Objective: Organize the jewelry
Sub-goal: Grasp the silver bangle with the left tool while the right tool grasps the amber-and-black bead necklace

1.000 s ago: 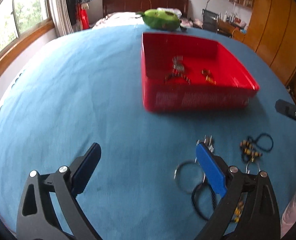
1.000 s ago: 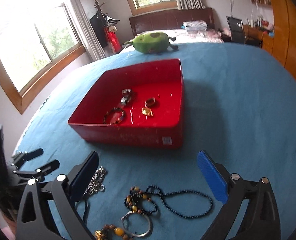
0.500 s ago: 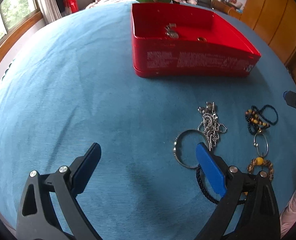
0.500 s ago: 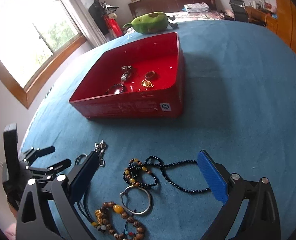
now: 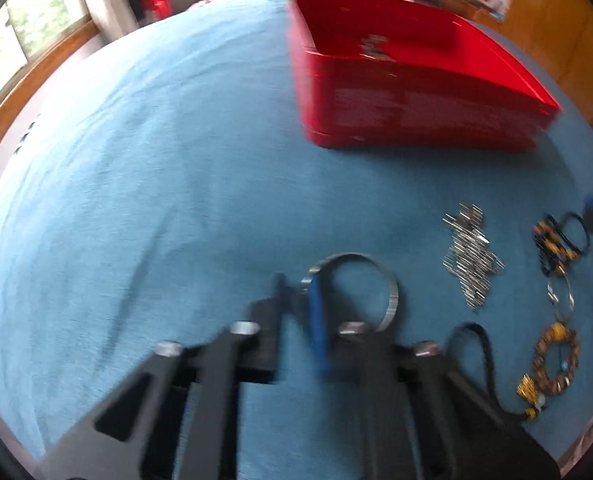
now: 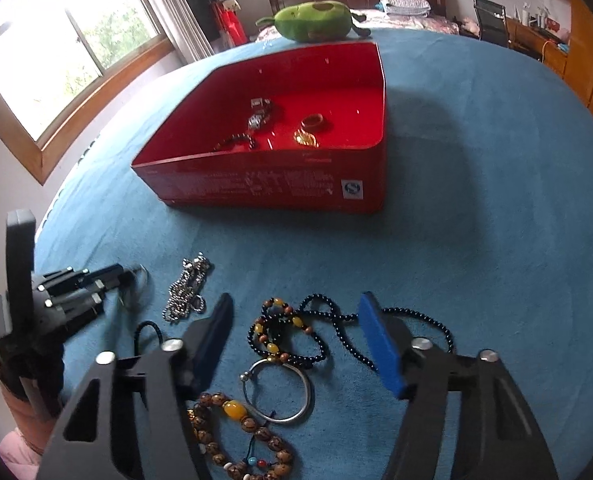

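Observation:
A red tray (image 6: pixel 264 188) with several jewelry pieces stands on the blue cloth; it also shows in the left wrist view (image 5: pixel 416 120). My left gripper (image 5: pixel 298 300) is shut on the rim of a silver bangle (image 5: pixel 390 292); in the right wrist view it (image 6: pixel 130 276) is at the far left. My right gripper (image 6: pixel 296 316) is open and low over a black bead necklace (image 6: pixel 324 324) with amber beads. A silver chain (image 6: pixel 186 292), a second silver bangle (image 6: pixel 276 390) and a brown bead bracelet (image 6: pixel 236 432) lie near it.
A green plush toy (image 6: pixel 316 22) sits beyond the tray. A black cord (image 5: pixel 484 364) lies by my left gripper. A window is to the left and wooden cabinets to the right. Blue cloth (image 5: pixel 136 200) covers the whole surface.
My left gripper moved right and down onto the silver bangle and closed on its rim. My right gripper dropped lower over the bead necklace and narrowed a little.

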